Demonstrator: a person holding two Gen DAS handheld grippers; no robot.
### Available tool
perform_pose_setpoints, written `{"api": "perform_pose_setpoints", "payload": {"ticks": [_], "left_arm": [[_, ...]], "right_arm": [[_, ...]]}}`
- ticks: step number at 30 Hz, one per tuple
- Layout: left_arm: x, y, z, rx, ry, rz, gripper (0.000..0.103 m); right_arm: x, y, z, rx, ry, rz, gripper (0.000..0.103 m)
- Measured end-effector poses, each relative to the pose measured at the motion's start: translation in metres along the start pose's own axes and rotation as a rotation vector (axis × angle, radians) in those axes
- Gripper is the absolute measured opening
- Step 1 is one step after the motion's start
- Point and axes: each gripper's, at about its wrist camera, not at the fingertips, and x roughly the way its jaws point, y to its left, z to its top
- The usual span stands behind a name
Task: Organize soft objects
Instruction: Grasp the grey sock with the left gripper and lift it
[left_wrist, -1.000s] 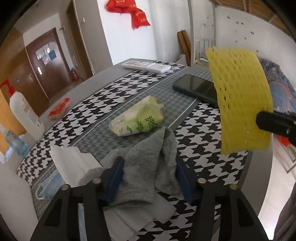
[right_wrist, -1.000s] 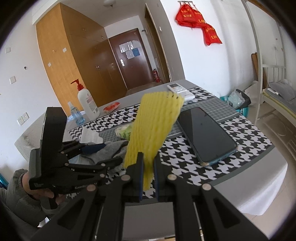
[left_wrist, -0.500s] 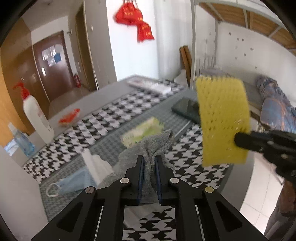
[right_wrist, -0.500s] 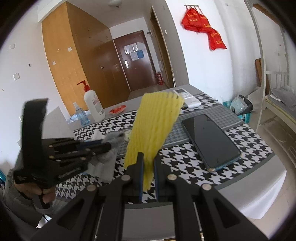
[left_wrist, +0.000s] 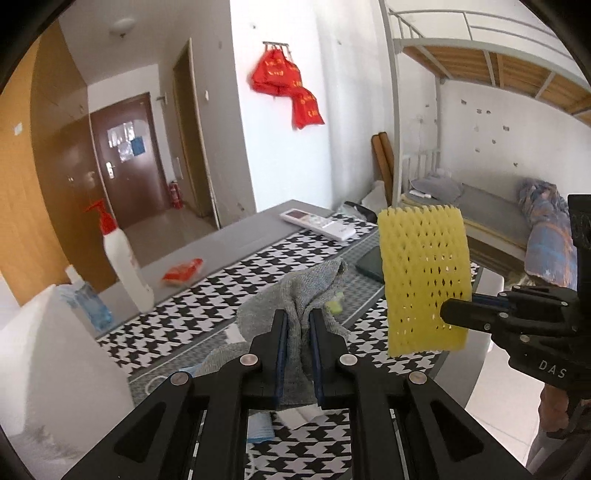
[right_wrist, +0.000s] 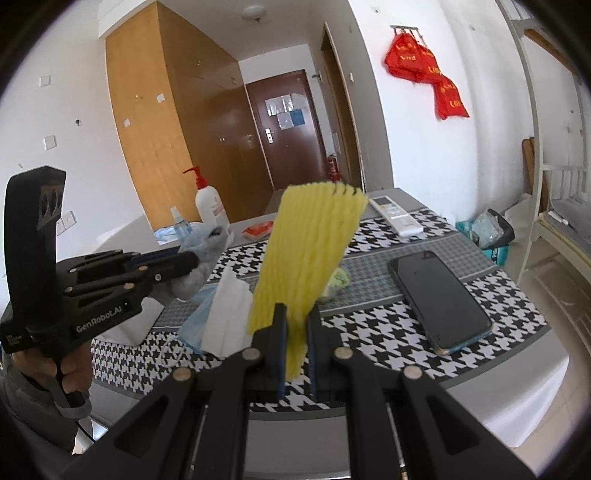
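While both tools are raised above the houndstooth-patterned table (right_wrist: 369, 332), a grey cloth (left_wrist: 303, 291) is pinched between the closed fingers of the left gripper (left_wrist: 298, 332), its folds hanging clear of the surface. A yellow foam net (right_wrist: 306, 258) is clamped by its lower edge in the right gripper (right_wrist: 295, 332) and is held upright. A white tissue (right_wrist: 225, 314) and a blue face mask (right_wrist: 195, 317) are seen on the table beneath, and what may be a green packet (right_wrist: 338, 280) is largely hidden behind the net. A dark phone (right_wrist: 439, 299) is lying flat to the right, well apart from a white pump bottle (right_wrist: 208, 206).
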Motion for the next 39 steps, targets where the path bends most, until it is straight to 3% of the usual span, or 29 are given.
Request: {"api": "perform_pose_setpoints", "payload": {"ticks": [39], "left_arm": [[-0.087, 0.067, -0.009, -0.086, -0.19, 0.145, 0.013]], "right_arm": [[-0.001, 0.084, 0.032, -0.132, -0.116, 0.067, 0.013]]}}
